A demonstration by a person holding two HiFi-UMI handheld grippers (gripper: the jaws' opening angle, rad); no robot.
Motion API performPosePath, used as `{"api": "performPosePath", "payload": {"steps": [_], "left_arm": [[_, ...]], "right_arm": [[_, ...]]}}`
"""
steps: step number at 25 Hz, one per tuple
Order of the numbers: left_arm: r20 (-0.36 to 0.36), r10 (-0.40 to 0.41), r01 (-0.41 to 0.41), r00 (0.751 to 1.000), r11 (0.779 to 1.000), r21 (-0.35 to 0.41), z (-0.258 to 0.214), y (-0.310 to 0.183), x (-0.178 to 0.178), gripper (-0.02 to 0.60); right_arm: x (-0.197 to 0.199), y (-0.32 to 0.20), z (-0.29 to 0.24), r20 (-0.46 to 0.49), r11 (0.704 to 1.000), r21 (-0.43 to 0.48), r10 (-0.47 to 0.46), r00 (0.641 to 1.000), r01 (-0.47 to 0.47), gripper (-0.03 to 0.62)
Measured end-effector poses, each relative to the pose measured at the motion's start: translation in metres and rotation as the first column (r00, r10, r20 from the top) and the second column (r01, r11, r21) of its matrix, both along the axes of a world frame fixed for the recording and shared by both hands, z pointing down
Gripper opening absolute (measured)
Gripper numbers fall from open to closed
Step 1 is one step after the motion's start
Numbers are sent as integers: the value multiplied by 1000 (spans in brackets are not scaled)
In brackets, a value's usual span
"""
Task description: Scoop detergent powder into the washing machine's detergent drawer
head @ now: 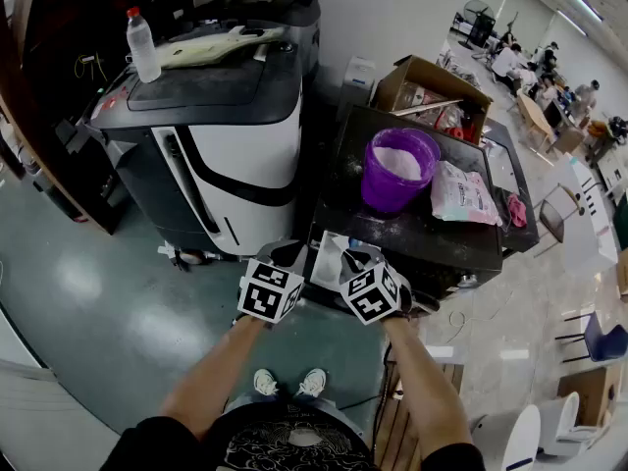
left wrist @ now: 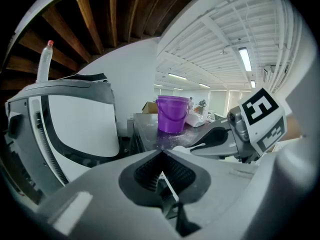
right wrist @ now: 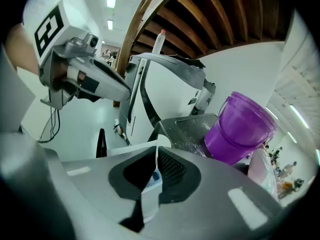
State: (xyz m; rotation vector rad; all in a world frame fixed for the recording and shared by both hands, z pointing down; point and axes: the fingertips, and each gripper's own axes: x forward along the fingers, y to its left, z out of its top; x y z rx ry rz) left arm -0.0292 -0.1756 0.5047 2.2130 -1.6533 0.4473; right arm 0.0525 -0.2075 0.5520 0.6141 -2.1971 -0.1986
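Observation:
A purple bucket (head: 397, 170) with white powder in it stands on the dark washing machine top (head: 432, 238); the bucket also shows in the left gripper view (left wrist: 172, 114) and the right gripper view (right wrist: 242, 129). A pink detergent bag (head: 461, 194) lies beside it. At the machine's front edge a white detergent drawer (head: 329, 261) sticks out. My left gripper (head: 299, 253) (left wrist: 161, 154) and right gripper (head: 351, 255) (right wrist: 155, 151) flank it. Each is shut on a thin white edge of the drawer. No scoop is clearly visible.
A white and black machine (head: 216, 135) stands to the left, with a plastic bottle (head: 142, 45) on top. An open cardboard box (head: 432, 91) sits behind the washing machine. My shoes (head: 289, 383) are on the grey floor below. Tables and chairs fill the far right.

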Motion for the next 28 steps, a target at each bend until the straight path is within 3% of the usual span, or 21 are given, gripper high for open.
{"api": "performPosePath", "payload": {"steps": [5,10,15,20,28], "left_arm": [[-13,-6,6,1000,1000,11,-7,2,-1,0],[-18,-1,2,1000,1000,31,-18,1,1,0],[-23,8,-7,1000,998,55,-30,-2,3,0],[-30,28,-26,999,998,60,-43,-5,3,0],[8,50,-50,999,990,133,-88,-15,2,0]], "right_arm": [[2,0,-14,146,991,-86,111,983,-99,38],[9,0,-32,290,966,-174,236,927,-192,38],[13,-1,-60,384,951,-212,293,876,-225,38],[21,-3,-91,465,945,-216,322,825,-247,38],[42,-14,-149,538,942,-132,331,776,-310,38]]}}
